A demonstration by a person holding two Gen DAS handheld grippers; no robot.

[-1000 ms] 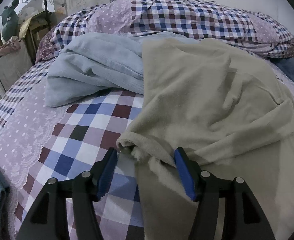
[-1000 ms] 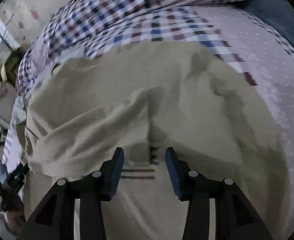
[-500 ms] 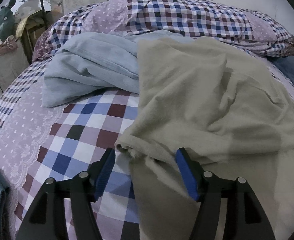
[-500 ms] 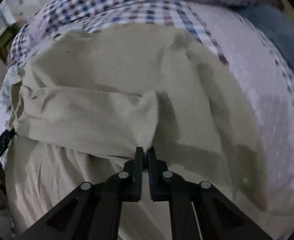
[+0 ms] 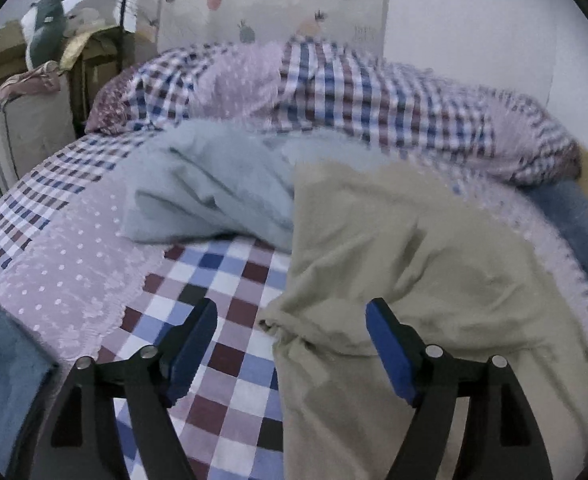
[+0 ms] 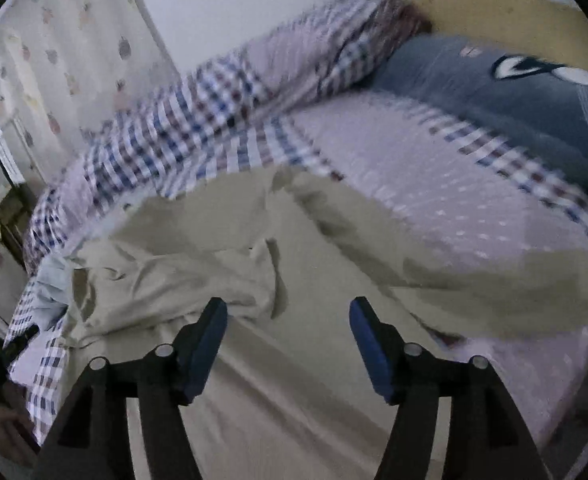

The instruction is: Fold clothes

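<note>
A beige garment (image 5: 394,264) lies spread on the checked bed, its upper part folded down over the lower. My left gripper (image 5: 291,340) is open above the garment's left edge, where a folded corner bunches between the fingers without being held. The same beige garment (image 6: 221,264) fills the lower half of the right wrist view. My right gripper (image 6: 287,340) is open over it, with nothing between its blue pads. A crumpled light blue garment (image 5: 213,196) lies behind the beige one, at its left.
A rolled checked duvet (image 5: 334,92) runs along the far side by the wall. A dark blue cushion (image 6: 494,92) sits at the right. Boxes and a plush toy (image 5: 45,16) stand left of the bed. Checked sheet (image 5: 197,300) shows under my left gripper.
My right gripper shut on a fold of the beige garment half a second ago and has now opened and let it go. Both views have tilted upward. The left gripper stayed open.
</note>
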